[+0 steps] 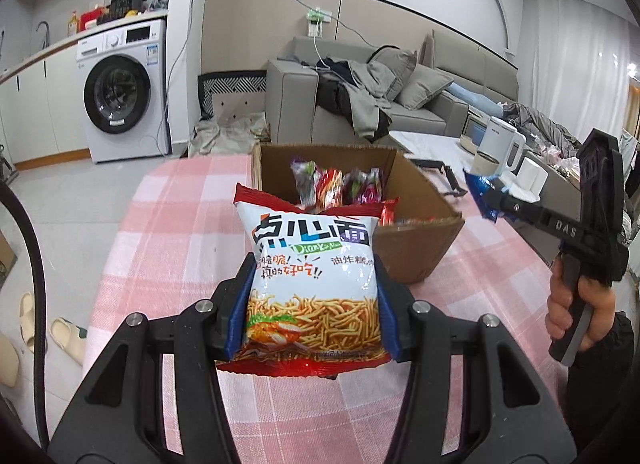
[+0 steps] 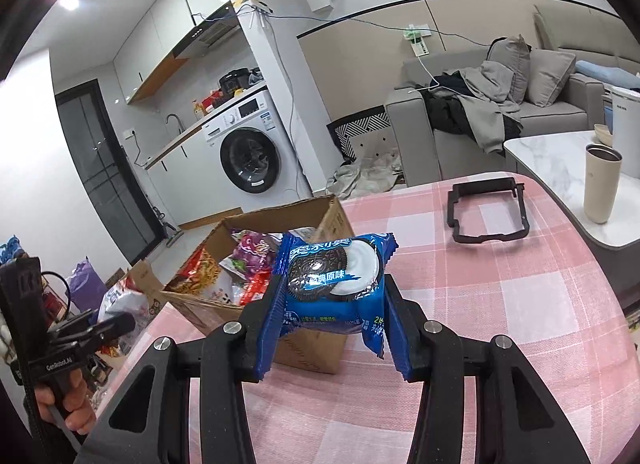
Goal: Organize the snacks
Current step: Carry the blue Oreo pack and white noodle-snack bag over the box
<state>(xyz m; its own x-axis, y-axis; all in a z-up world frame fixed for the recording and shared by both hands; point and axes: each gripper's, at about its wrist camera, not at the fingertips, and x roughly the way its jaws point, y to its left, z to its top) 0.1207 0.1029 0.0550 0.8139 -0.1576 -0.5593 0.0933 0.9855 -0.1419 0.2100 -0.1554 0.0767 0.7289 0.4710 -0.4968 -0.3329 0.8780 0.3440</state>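
Left wrist view, far left: white front-loading washing machine (image 1: 122, 92) against the wall. Centre foreground: left gripper (image 1: 310, 312), black with blue pads, pinches a white-and-red noodle-snack packet with printed fried sticks (image 1: 310, 264) by both side edges; packet upright, held above the pink-and-white checked tablecloth (image 1: 176, 224). Directly behind the packet: open brown cardboard box (image 1: 416, 240) standing on the cloth, several red and purple snack packets (image 1: 336, 184) inside. Behind the box: grey fabric sofa (image 1: 420, 104) with clothes heaped on it. Right edge: right gripper (image 1: 486, 200), seen side-on in the person's hand (image 1: 576, 316), with a blue wrapper at its tip. Right wrist view: right gripper pads pressed onto the sides of a blue sandwich-cookie packet (image 2: 334, 284), held clear of the cloth, just in front of the box's near right corner. Further right, flat on the cloth: black rectangular plastic frame (image 2: 486, 212). Beyond the table edge: beige tumbler (image 2: 600, 184) on a white marble-top table (image 2: 552, 156).
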